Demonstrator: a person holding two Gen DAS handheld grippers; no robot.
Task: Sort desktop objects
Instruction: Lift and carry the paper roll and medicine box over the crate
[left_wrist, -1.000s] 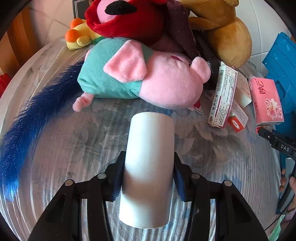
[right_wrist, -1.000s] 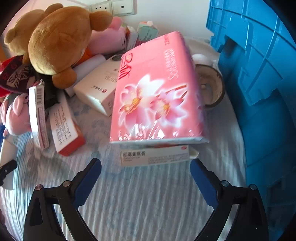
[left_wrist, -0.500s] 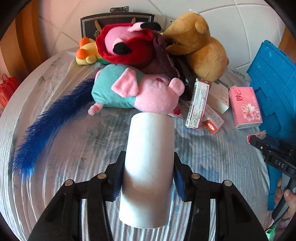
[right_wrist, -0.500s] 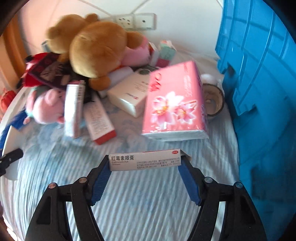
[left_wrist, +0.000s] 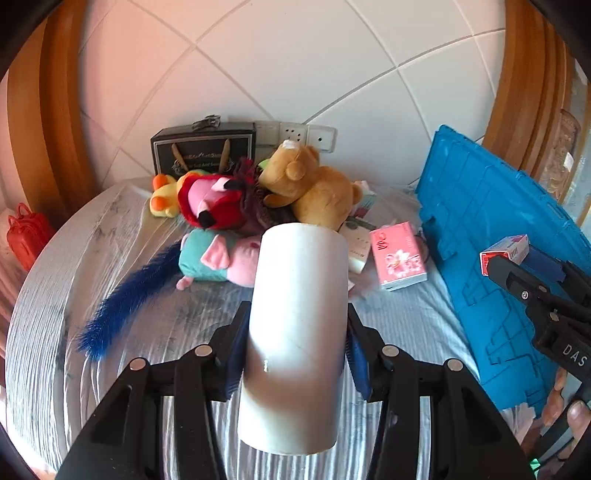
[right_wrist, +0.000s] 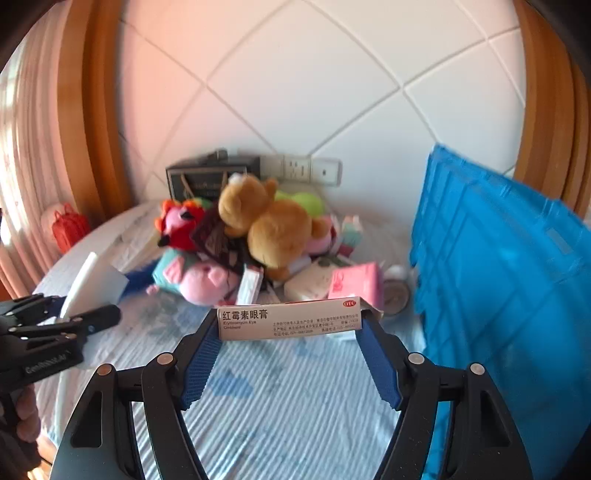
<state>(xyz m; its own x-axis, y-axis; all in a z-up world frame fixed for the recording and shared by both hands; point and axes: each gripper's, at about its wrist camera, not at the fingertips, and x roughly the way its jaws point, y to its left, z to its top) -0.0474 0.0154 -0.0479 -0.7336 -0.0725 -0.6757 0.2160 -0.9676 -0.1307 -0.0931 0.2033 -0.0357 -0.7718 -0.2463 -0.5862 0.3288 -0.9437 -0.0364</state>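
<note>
My left gripper (left_wrist: 295, 332) is shut on a white cylinder (left_wrist: 295, 332) and holds it above the striped table cloth (left_wrist: 110, 369). My right gripper (right_wrist: 290, 325) is shut on a small white ointment box (right_wrist: 290, 322), held crosswise between the fingertips above the table. The right gripper with the box's red end also shows in the left wrist view (left_wrist: 504, 253), in front of the blue crate (left_wrist: 498, 258). The left gripper with the cylinder shows at the left of the right wrist view (right_wrist: 92, 291).
A heap of plush toys lies at the back: a brown bear (left_wrist: 314, 188), a red one (left_wrist: 214, 203), a pink pig (left_wrist: 221, 258). A pink tissue pack (left_wrist: 397, 254), white boxes (right_wrist: 310, 282) and a blue feather (left_wrist: 125, 295) lie nearby. A black box (left_wrist: 203, 147) stands by the wall.
Both grippers have risen and pulled back from the heap. The right gripper, open a second ago, closed on the ointment box and lifted it. The left gripper kept its hold on the cylinder.
</note>
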